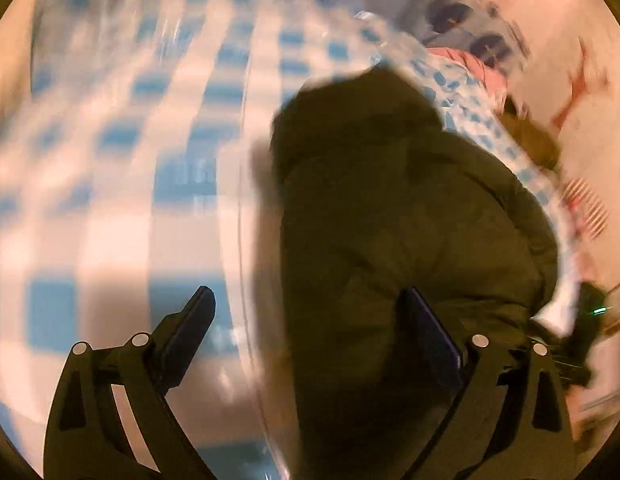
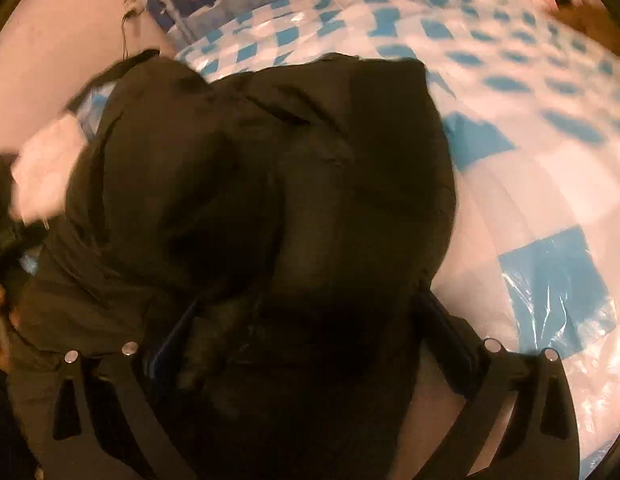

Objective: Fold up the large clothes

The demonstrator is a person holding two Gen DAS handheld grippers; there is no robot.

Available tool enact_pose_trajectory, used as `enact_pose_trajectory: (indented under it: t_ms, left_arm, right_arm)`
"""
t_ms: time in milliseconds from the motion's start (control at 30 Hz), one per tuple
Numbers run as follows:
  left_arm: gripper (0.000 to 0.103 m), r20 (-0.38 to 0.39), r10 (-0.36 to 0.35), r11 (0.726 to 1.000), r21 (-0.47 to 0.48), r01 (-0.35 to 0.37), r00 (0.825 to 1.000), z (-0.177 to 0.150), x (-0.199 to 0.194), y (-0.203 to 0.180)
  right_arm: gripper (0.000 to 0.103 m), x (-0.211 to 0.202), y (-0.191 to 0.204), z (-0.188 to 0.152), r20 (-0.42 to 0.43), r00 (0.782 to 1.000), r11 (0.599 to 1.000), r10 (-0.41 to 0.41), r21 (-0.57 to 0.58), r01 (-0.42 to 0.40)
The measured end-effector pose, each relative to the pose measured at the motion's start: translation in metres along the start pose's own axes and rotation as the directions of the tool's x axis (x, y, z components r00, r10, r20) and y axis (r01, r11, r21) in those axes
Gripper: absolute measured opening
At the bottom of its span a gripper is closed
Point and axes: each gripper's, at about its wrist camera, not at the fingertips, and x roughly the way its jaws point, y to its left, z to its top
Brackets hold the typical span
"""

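Left gripper [image 1: 305,312] gapes wide, nothing between its fingers; dark jacket [image 1: 410,208] at three o'clock on the checked cloth [image 1: 121,136]. Right gripper [image 2: 305,316] straddles the jacket; grip unclear.

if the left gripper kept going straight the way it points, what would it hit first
Probably the edge of the dark jacket, which lies under its right finger; the open left gripper straddles that edge and the blue checked cover. Blur makes depth uncertain.

Both fisheye views: warm, dim light; heavy motion blur, worst on the checked cloth [image 1: 109,140]; glare on its plastic cover; dark jacket [image 2: 269,180] underexposed; rims vignetted.
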Motion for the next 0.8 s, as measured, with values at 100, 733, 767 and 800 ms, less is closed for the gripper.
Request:
enact_pose_trajectory:
  t_ms: [100,733,767,800]
  left_arm:
    - [0.091,-0.015,-0.074,0.993,-0.089,0.072,0.997,-0.008,-0.012,0.022]
    - [0.067,0.076,-0.089,0.975,0.212,0.071,0.993,-0.033,-0.060,-0.095]
    - [0.067,0.092,-0.079,0.971,0.231,0.056,0.993,-0.039,-0.071,-0.095]
    - [0.068,0.106,-0.057,0.968,0.248,0.030,0.993,-0.048,-0.084,-0.089]
  right_arm:
    - [0.097,-0.043,-0.017,-0.004,0.088,0.983,0.974,0.162,0.148,-0.173]
    - [0.098,-0.039,0.035,-0.028,0.051,0.966,0.953,0.255,0.154,-0.260]
    - [0.098,-0.038,0.046,-0.033,0.040,0.961,0.953,0.274,0.125,-0.277]
    - [0.098,-0.035,0.056,-0.039,0.019,0.957,0.952,0.290,0.099,-0.291]
